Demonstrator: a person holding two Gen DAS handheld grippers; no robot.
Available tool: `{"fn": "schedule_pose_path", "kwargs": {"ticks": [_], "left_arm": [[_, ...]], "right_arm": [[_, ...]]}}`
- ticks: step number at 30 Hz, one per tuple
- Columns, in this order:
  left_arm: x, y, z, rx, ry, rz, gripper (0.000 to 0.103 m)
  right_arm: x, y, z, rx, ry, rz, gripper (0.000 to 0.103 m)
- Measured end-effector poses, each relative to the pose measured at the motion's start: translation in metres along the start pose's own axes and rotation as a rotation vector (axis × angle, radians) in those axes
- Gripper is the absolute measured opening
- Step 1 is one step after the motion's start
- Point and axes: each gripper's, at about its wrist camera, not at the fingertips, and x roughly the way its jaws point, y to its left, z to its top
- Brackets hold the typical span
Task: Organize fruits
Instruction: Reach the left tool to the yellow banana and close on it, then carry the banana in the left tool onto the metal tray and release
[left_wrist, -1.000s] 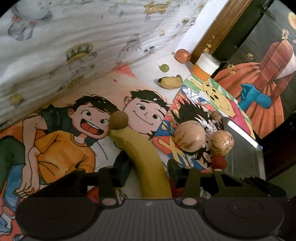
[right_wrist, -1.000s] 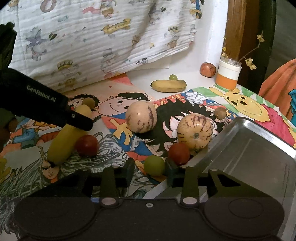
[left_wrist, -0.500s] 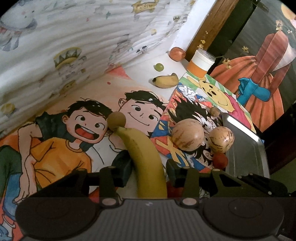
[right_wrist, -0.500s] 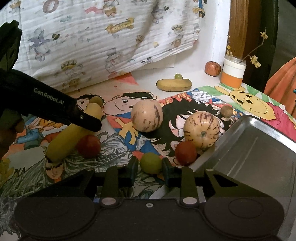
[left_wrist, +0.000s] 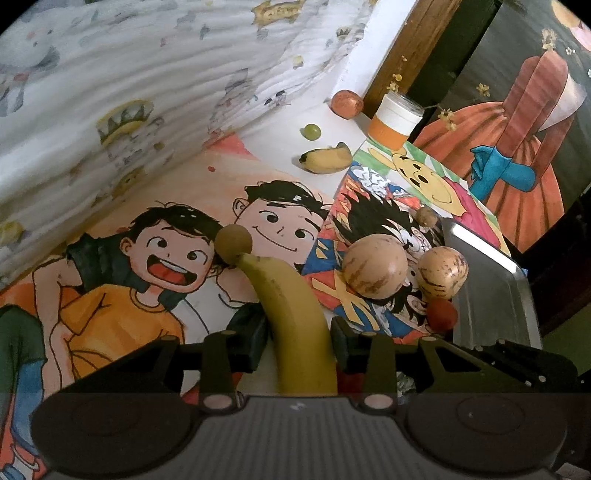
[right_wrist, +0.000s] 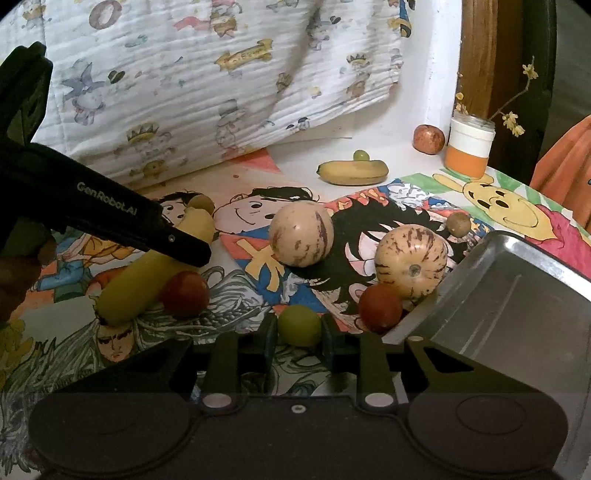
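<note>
Yellow banana (left_wrist: 295, 317): in the left wrist view it lies lengthwise between the jaws of the left gripper (left_wrist: 299, 341), on the cartoon-print cover of the table.
Left jaws: they have just been closing; both pads now meet the banana's flanks, so I judge the grip made or all but made.
Brown ball (left_wrist: 233, 242): touches the banana's far tip.
Metal tray (left_wrist: 491, 295): at the right edge, bare in what shows; two striped melons (left_wrist: 376, 271) stand just beside it.
Far corner: a second banana (left_wrist: 325, 159), a green grape (left_wrist: 311, 131), a reddish fruit (left_wrist: 346, 104) and an orange-and-white jar (left_wrist: 393, 122).

Green grape (right_wrist: 299, 325): in the right wrist view, pinched between the narrow jaws of the right gripper (right_wrist: 299, 338), low over the cover.
Red tomato (right_wrist: 380, 308): just beside the tray's near corner (right_wrist: 517, 295).
Second tomato (right_wrist: 185, 293): against the banana's side.
Meaning: both fruits look secured; carrying them to the tray seems next.
</note>
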Motion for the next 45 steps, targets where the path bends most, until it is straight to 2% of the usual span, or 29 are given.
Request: {"fn": "schedule_pose_path", "kwargs": {"ticks": [7,13,19,25,30,36,45], "left_arm": [[0.002,-0.003,0.0,0.025,-0.006,0.003,0.041],[-0.002,0.017,0.0,-0.089,0.009,-0.091,0.037],[-0.01,0.022,-0.005,-0.12,0.008,-0.108,0.036],[-0.029,0.018,-0.002,-0.113,-0.028,-0.117,0.035],[-0.045,0.0,0.008,-0.077,-0.065,-0.143,0.035],[-0.056,-0.034,0.023,-0.051,-0.072,-0.212,0.035],[-0.049,-0.106,0.051,0.031,-0.055,-0.289,0.035]], "right_arm": [[0.0,-0.001,-0.001,0.003,-0.002,0.0,0.028],[-0.003,-0.001,-0.001,0.035,-0.015,0.009,0.027],[-0.012,0.005,-0.002,0.048,-0.038,0.021,0.027],[-0.027,0.012,-0.003,0.056,-0.066,0.034,0.027],[-0.052,0.006,-0.002,0.072,-0.112,0.021,0.027],[-0.087,-0.018,0.002,0.099,-0.157,-0.048,0.027],[-0.116,-0.08,0.005,0.162,-0.186,-0.177,0.027]]}}
